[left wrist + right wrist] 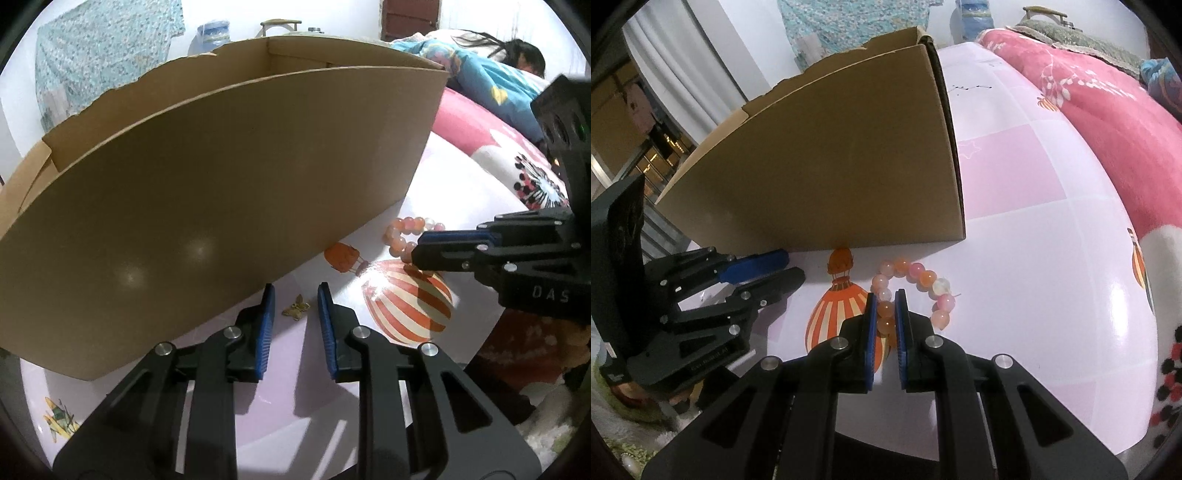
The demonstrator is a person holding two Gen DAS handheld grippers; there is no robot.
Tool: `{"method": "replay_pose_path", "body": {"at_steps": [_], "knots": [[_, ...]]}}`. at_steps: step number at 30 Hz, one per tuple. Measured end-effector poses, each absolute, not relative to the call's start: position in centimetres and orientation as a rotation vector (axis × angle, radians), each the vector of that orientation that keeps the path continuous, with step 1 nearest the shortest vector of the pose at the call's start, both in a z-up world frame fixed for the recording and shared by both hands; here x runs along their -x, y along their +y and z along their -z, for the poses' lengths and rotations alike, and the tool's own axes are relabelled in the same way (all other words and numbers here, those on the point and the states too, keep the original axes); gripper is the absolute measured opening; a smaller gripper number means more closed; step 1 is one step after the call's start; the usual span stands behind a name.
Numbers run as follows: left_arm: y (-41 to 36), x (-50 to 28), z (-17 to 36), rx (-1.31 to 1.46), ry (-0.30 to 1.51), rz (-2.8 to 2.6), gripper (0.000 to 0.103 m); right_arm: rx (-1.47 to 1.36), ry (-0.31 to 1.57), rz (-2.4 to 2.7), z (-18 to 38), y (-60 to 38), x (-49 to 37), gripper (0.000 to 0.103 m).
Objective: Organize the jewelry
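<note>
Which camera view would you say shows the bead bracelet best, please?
The right wrist view: the bracelet lies in the middle of the picture, most of its loop visible, with the right gripper shut on its near beads. The left wrist view shows only part of it at the side, partly hidden behind that gripper.

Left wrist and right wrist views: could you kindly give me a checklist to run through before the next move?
1. Butterfly charm lies between the left tool pads: ok.
2. Left tool pads press on the charm: not ok, there are gaps on both sides.
3. Right tool is shut on the bead bracelet: ok.
4. Bracelet is clear of the cardboard box: ok, it appears apart from the wall.
5. Room inside the box: cannot tell, the interior is hidden.
</note>
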State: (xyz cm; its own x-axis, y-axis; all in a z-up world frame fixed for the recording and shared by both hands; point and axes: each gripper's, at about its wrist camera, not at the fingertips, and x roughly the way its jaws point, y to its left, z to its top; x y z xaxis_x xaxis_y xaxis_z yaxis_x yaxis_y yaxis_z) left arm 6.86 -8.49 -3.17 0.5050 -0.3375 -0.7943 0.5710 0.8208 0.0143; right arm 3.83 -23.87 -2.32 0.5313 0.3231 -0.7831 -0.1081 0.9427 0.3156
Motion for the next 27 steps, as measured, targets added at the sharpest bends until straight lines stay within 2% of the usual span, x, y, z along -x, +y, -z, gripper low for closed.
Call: {"method": "replay_pose_path", "body": {"at_steps": [19,27], "knots": [[-8.68,-6.65,3.14,-0.286,0.885,0.567,0.006,-0.239,0.977,-0.257,2.28,-23.53,-4.65,0.01],[-8.29,-6.44,3.23,-0.275,0.881,0.582,0.006,-0.235,0.979,-0.25,2.03,-22.98,-4.95,0.01]]}}
